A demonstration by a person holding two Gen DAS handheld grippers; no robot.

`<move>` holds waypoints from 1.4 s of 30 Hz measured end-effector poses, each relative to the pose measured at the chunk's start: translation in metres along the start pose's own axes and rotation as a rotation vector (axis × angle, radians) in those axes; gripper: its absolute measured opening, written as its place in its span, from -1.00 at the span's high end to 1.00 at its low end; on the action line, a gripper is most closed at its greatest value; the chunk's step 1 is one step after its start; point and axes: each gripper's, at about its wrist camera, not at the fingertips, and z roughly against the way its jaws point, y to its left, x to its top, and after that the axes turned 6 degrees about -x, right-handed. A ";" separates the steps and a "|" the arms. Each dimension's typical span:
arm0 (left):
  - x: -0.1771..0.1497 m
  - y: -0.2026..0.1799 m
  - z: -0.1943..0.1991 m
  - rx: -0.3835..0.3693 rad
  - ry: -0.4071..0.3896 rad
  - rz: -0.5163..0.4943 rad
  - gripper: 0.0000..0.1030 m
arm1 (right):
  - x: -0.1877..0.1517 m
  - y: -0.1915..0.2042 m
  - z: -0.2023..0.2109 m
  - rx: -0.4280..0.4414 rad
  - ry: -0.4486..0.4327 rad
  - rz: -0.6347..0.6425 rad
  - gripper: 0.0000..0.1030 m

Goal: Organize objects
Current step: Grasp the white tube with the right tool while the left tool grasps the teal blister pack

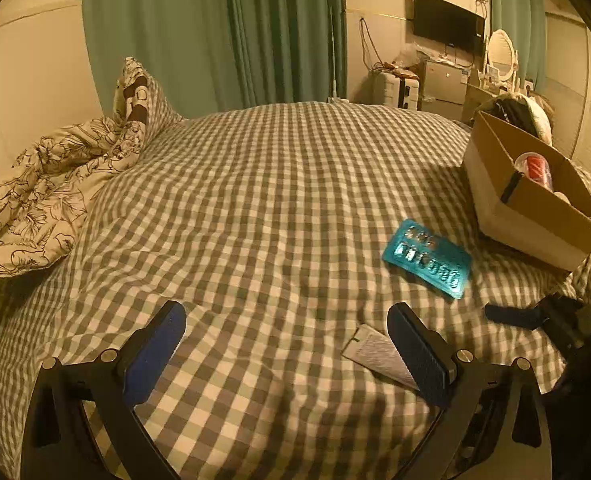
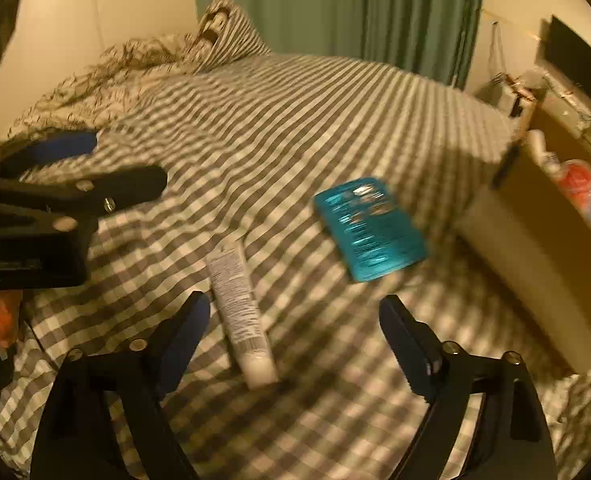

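Both claws hover over the checked bed [image 1: 279, 184] and neither has anything in it. The right claw [image 2: 293, 340] is spread wide, jaws apart, and the white tube [image 2: 239, 312] lies on the bedspread right there, just inside its left finger, cap end towards the camera. Its long axis runs away from the claw and leans slightly left, so it sits nearly parallel to the fingers, not across them. That is the relation to watch: a shift left to centre the gap over the tube looks needed before any squeeze.

The left claw [image 1: 287, 348] is open too, and from its camera the tube [image 1: 379, 354] peeks out beside the right finger, partly hidden behind it. So the tube lies between the two claws, but the right one has it better lined up, I'd say.

Further out, the teal blister pack [image 2: 369, 228] lies flat, ahead and a little right of the right claw, well short of the cardboard box [image 1: 531, 216] at the bed's right edge. The box already holds a red-and-white item [image 1: 535, 168]. The right view is blurred, so fine detail is uncertain.
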 end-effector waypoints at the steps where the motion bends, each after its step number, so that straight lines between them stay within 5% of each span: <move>1: 0.000 0.000 -0.001 0.002 0.004 0.002 -1.00 | -0.002 0.005 -0.004 0.009 0.015 0.007 -0.46; 9: -0.004 0.005 -0.009 0.018 0.030 0.000 -1.00 | -0.012 0.032 -0.029 0.036 0.124 0.086 0.53; 17: -0.003 -0.014 -0.015 0.069 0.068 -0.002 -1.00 | -0.018 -0.008 0.032 -0.070 0.029 0.045 0.54; 25: 0.013 -0.081 -0.037 -0.067 0.098 0.066 -1.00 | -0.038 -0.093 0.068 -0.307 0.020 -0.133 0.54; 32: 0.025 -0.137 -0.088 -0.058 0.102 0.057 -1.00 | -0.056 -0.126 0.064 -0.269 0.037 -0.289 0.54; 38: 0.041 -0.128 -0.128 -0.019 0.106 0.217 -1.00 | -0.059 -0.125 0.050 -0.268 0.069 -0.303 0.55; 42: 0.038 -0.121 -0.159 -0.028 0.190 0.243 -1.00 | -0.062 -0.126 0.051 -0.256 0.074 -0.308 0.55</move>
